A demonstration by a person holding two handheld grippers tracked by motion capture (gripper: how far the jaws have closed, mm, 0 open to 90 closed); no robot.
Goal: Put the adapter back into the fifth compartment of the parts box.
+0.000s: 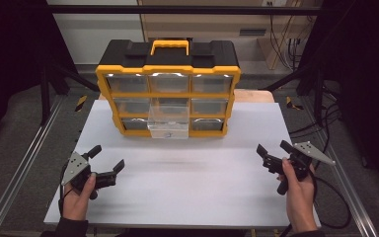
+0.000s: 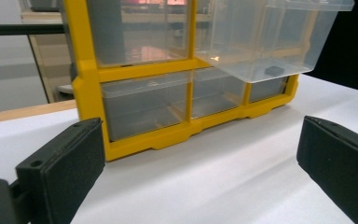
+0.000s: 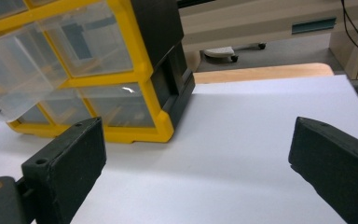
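Note:
A yellow and black organizer (image 1: 168,86) with clear drawers stands at the back middle of the white table (image 1: 177,187). Its middle drawer (image 1: 168,122) is pulled out toward me, and a small dark piece (image 2: 273,70) lies inside it. My left gripper (image 1: 107,159) is held open near the front left, well short of the organizer (image 2: 140,74). My right gripper (image 1: 272,148) is open at the front right, pointing toward the organizer's right corner (image 3: 163,93). Nothing is between either pair of jaws.
Metal rails (image 1: 24,158) run along both sides of the table. Black cables (image 1: 333,197) lie on the floor to the right. A wooden board edge (image 3: 261,72) shows behind the table, with shelving (image 1: 217,24) farther back.

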